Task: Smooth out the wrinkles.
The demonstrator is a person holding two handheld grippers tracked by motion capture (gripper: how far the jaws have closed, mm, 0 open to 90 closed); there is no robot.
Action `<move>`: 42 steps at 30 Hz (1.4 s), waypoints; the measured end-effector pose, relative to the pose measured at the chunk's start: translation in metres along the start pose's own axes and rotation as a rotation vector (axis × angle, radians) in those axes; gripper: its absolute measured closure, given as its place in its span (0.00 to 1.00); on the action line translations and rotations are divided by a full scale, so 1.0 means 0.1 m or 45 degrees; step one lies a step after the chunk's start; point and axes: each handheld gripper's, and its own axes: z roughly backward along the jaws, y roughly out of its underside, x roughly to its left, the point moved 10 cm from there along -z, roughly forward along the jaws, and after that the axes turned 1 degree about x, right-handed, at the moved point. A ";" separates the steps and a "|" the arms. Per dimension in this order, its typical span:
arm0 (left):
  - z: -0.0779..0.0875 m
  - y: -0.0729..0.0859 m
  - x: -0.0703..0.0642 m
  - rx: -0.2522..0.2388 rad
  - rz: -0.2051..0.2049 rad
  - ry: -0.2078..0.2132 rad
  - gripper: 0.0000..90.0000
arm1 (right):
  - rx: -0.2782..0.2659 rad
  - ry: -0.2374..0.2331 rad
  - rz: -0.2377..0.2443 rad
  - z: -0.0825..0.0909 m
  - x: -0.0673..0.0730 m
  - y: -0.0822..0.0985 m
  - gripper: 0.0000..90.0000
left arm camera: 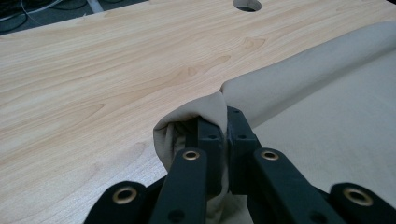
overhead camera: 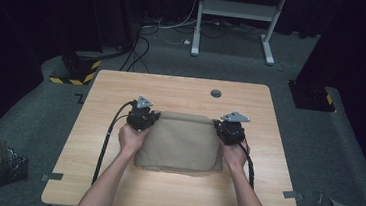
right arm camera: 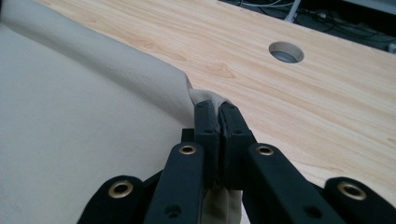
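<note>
My left gripper jaws clamped on beige cloth corner, bunched. Right gripper pinching opposite corner. Cloth mid-counter, folded edge at 12 o'clock. Folding step underway. Next: carry both corners evenly toward 6 o'clock.

Grey carpet — dark room

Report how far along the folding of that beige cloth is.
Done: the beige cloth already lies as a compact folded rectangle on the table. In hand: the left gripper and right gripper are each shut on a far corner of its folded edge. Left: probably carrying those corners over for another fold, then letting go; both jaws are clamped for now.
</note>
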 end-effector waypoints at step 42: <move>-0.25 0.36 0.01 0.142 0.027 -0.004 0.97 | 0.200 -0.025 -0.006 -0.32 0.01 0.38 0.97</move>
